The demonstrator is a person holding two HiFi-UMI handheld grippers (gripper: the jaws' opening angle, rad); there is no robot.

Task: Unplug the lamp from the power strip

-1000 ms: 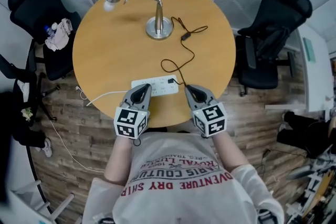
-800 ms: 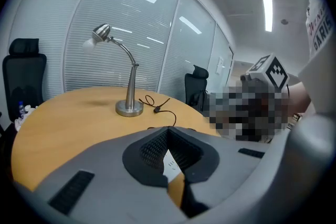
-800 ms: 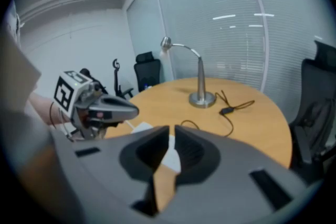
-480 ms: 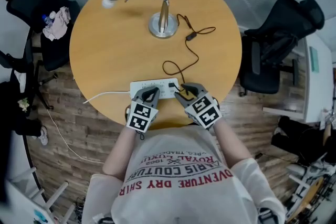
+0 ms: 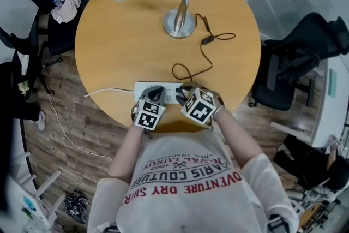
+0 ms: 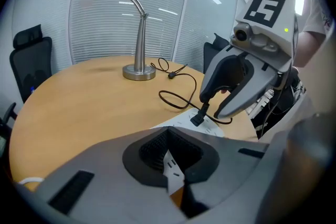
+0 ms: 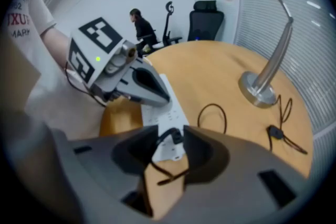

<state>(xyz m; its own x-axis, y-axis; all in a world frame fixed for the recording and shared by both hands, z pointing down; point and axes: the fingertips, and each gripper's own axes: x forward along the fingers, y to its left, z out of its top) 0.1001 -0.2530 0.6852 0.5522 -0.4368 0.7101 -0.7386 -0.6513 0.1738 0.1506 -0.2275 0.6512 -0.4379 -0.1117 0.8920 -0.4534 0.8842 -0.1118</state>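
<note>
- Head view: the lamp [image 5: 179,23] stood on the far side of the round table [image 5: 120,46]. Its cord [image 5: 207,40] looped back to the strip [image 5: 140,89] at the near edge.
- The left gripper [image 5: 156,93] was over the strip's middle and the right gripper [image 5: 185,91] over its right end, the two just beside each other. The strip's white cable [image 5: 106,93] ran off the table to the left. Chairs [image 5: 300,63] stood to the right and upper left of the table.
- Left gripper view: the jaws were nearly together, with only a slit between them and the strip showing through it. The plug [image 6: 197,119] sat in the strip under the right gripper's tips. That gripper blocked the view beyond it.
- Right gripper view: the jaws were partly apart with the plug between the tips, close to one jaw; contact could not be told. The cord crossed the gap below the plug. The left gripper lay close on the strip. A person [image 7: 140,21] sat in the background.
</note>
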